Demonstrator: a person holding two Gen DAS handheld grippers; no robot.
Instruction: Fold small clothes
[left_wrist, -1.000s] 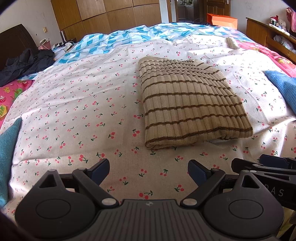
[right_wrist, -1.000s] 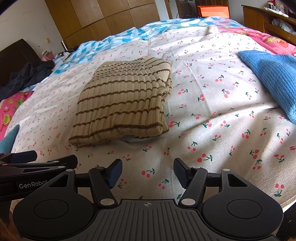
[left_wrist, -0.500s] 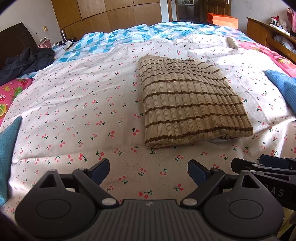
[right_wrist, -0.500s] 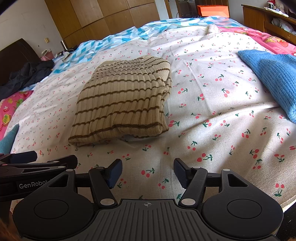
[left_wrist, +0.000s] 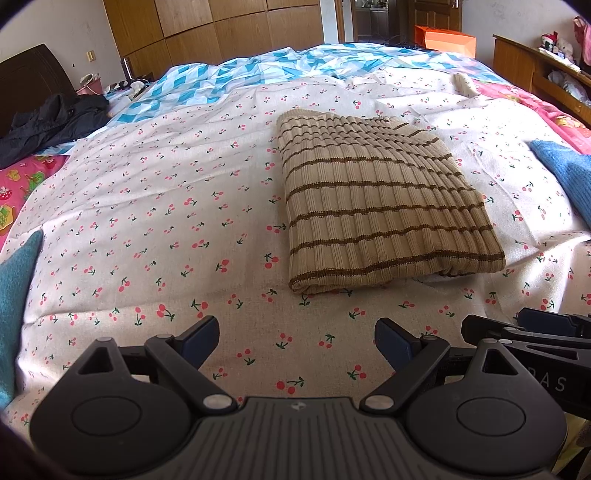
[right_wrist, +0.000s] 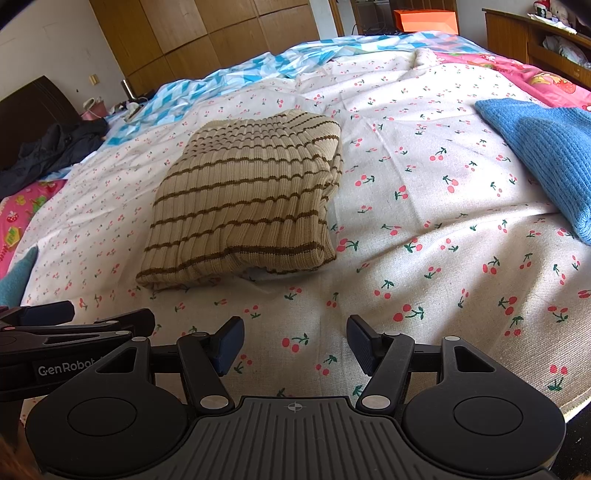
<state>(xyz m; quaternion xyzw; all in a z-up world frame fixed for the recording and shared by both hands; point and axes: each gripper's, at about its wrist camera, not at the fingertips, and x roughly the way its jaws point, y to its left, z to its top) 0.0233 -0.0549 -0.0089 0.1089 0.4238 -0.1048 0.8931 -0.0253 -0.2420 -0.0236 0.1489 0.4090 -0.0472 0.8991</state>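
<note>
Folded striped sweater (left_wrist: 384, 206): a beige rib-knit garment with thin brown cross-stripes, folded into a thick, roughly rectangular pad with rounded corners. It lies flat on the cherry-print sheet (left_wrist: 147, 206), ahead of both pairs of fingers and apart from them; in the left wrist view it sits ahead and to the right of the finger gap, in the right wrist view (right_wrist: 247, 199) ahead and to the left. Its near edge shows stacked layers with a slight gap beneath.

Left gripper (left_wrist: 295, 341): black linkage arms with blue padded fingertips (left_wrist: 199, 338), spread wide, holding nothing, above the sheet. Right gripper (right_wrist: 295, 345): likewise spread and empty.

The sheet is a cream woven cloth, lightly creased. To the right of the right gripper's fingers lies a blue knit garment (right_wrist: 546, 147), coarsely ribbed. Far beyond the sweater lies a blue-and-white geometric quilt (left_wrist: 258, 70).
</note>
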